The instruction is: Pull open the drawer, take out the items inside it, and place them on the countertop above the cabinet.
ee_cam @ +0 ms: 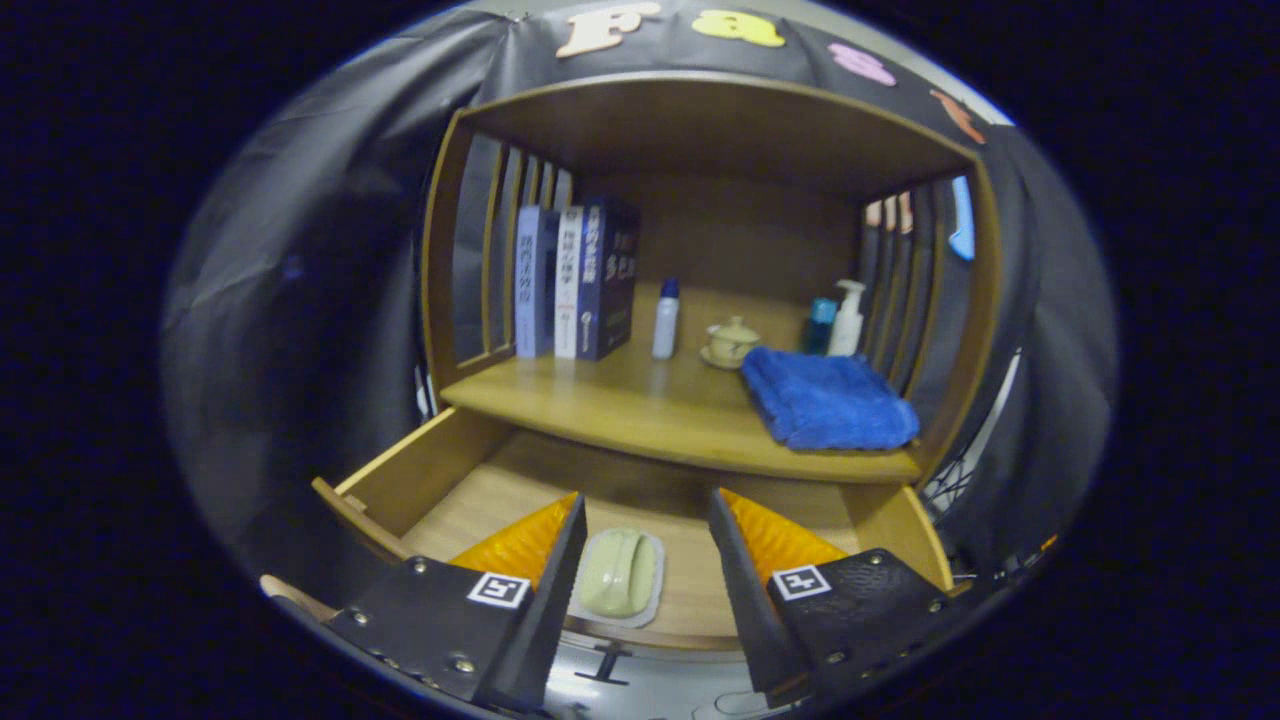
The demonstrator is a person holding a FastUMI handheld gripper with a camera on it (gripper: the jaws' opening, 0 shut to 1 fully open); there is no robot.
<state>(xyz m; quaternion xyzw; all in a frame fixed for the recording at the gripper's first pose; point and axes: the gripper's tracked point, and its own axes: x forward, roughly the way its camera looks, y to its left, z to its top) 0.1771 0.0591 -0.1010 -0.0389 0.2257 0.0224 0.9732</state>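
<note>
The wooden drawer (430, 470) stands pulled out under the countertop (640, 415). On its floor lies a pale green soap-like bar on a clear tray (618, 575), near the drawer's front. My gripper (645, 520) is open above the drawer, and the bar shows in the gap between the two fingers, lower than them and not touched. The left finger (555, 560) and the right finger (735, 560) stand well apart on either side of it.
On the countertop stand three books (575, 280), a small white bottle (665, 320), a lidded tea cup (733, 342), a folded blue towel (825, 400), a teal jar (820, 325) and a pump bottle (848, 318). A wooden roof and slatted sides enclose the shelf.
</note>
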